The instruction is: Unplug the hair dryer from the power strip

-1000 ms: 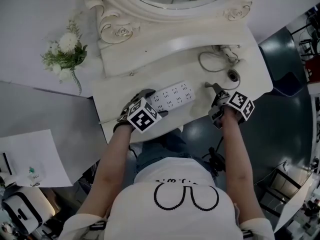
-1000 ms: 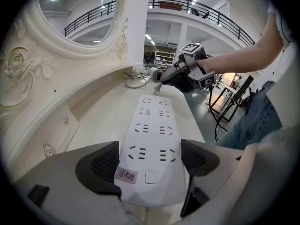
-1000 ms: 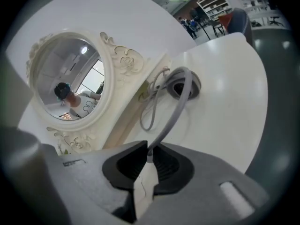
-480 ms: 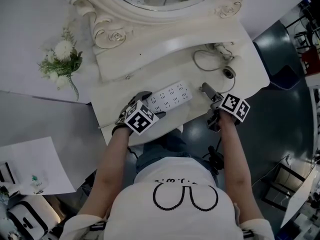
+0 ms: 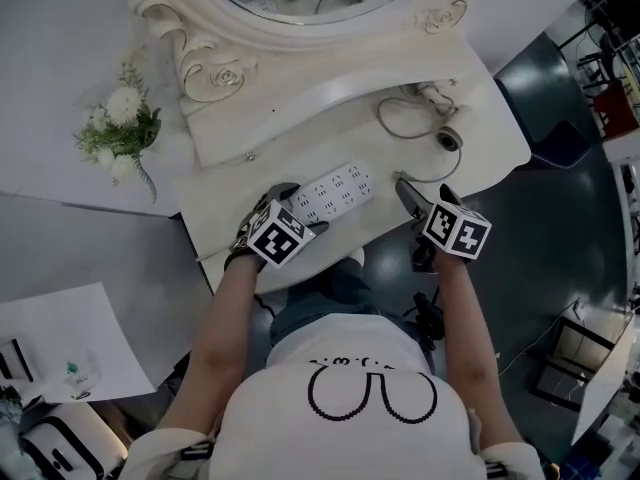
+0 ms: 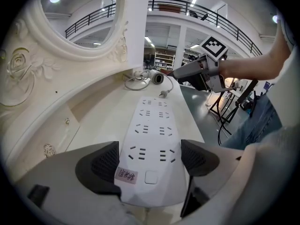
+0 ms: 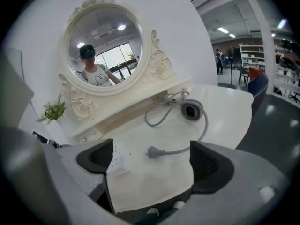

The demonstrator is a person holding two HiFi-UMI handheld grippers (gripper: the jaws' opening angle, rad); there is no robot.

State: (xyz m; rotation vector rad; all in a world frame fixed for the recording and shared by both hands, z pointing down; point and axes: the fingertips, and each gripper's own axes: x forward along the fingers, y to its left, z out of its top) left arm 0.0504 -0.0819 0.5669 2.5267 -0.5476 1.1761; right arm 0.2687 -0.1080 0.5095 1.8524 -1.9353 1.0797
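The white power strip [image 5: 338,188] lies on the white dressing table [image 5: 300,133]. My left gripper [image 5: 300,206] is shut on its near end; in the left gripper view both pads [image 6: 101,165] press the sides of the power strip [image 6: 152,125]. None of its sockets has a plug in it. The hair dryer's plug [image 7: 153,151] lies loose on the table, and its cord runs back to the hair dryer [image 7: 191,110] near the mirror. My right gripper [image 7: 152,163] hangs behind the plug with its jaws opening and nothing between them. From the left gripper view, the right gripper [image 6: 177,74] shows beyond the plug [image 6: 163,93].
An ornate oval mirror [image 5: 300,3] stands at the back of the table. A sprig of white flowers [image 5: 120,128] lies to the left, and a sheet of paper [image 5: 70,338] on a lower surface. The table's front edge [image 5: 330,268] is just under my hands.
The right gripper has gone from shut to wide open and let the plug go. It has rolled and drawn back and up from the plug. The left gripper has stayed on the power strip.
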